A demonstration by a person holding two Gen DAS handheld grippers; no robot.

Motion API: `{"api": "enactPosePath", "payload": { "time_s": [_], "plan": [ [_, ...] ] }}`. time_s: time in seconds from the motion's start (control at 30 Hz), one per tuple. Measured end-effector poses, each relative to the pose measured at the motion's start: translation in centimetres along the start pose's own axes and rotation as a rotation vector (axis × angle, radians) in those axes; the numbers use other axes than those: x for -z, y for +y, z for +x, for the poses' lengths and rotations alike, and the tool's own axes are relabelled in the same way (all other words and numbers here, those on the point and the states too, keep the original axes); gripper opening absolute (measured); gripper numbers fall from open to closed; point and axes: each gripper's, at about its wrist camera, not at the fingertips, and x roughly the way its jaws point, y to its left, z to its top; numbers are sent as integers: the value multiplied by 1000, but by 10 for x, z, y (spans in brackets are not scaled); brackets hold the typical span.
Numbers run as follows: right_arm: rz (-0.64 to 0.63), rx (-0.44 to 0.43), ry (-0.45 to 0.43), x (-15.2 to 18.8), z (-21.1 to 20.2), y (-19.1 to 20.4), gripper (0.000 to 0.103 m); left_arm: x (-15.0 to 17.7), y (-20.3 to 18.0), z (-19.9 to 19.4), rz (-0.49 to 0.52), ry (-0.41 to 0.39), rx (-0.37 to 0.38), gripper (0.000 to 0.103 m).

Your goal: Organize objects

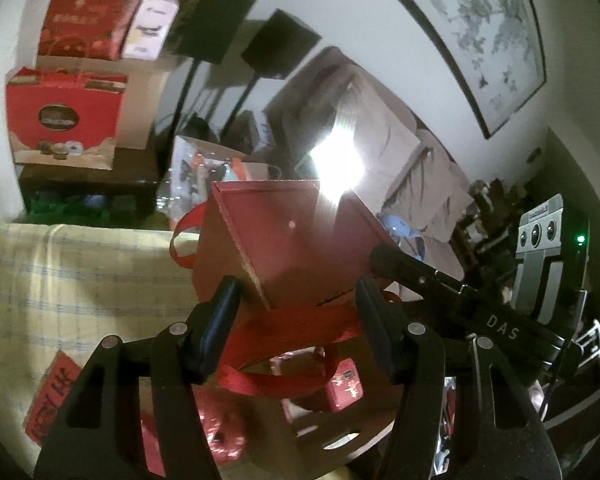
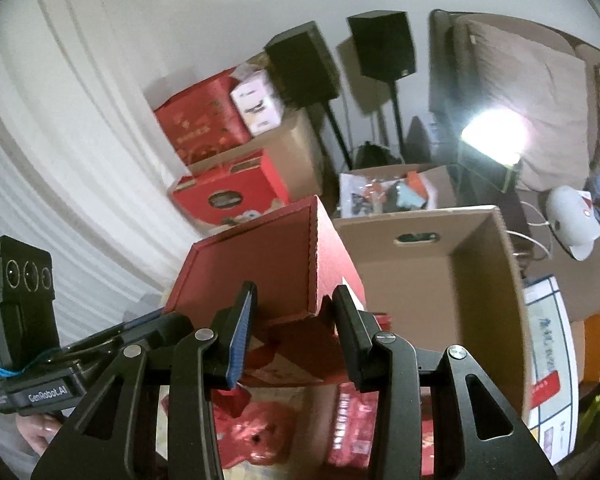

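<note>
An open red cardboard box (image 1: 284,240) with a red ribbon handle (image 1: 300,324) hangs in the air, held from both sides. In the left wrist view my left gripper (image 1: 298,304) is shut on the box's lower end, and the ribbon loops between its fingers. A black finger (image 1: 420,276) of the right gripper reaches the box from the right. In the right wrist view my right gripper (image 2: 294,306) is shut on a corner of the red box (image 2: 260,272), whose hollow inside faces me. The left gripper's camera housing (image 2: 20,292) shows at the far left, with a hand under it.
An open brown carton (image 2: 480,280) with a handle cutout stands just right of the red box. Red gift boxes (image 2: 204,120) are stacked by the wall, beside two black speakers (image 2: 380,44) on stands. A bright lamp (image 2: 496,136) glares. Below lie a checked cloth (image 1: 60,280) and red packets (image 2: 260,436).
</note>
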Motion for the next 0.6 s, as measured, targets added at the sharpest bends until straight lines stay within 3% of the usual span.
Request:
{"api": "enactPosePath", "payload": {
  "time_s": [0.6],
  "plan": [
    [113, 111, -38, 10, -35, -95, 40, 8, -74, 85, 110, 102, 35, 56]
  ]
}}
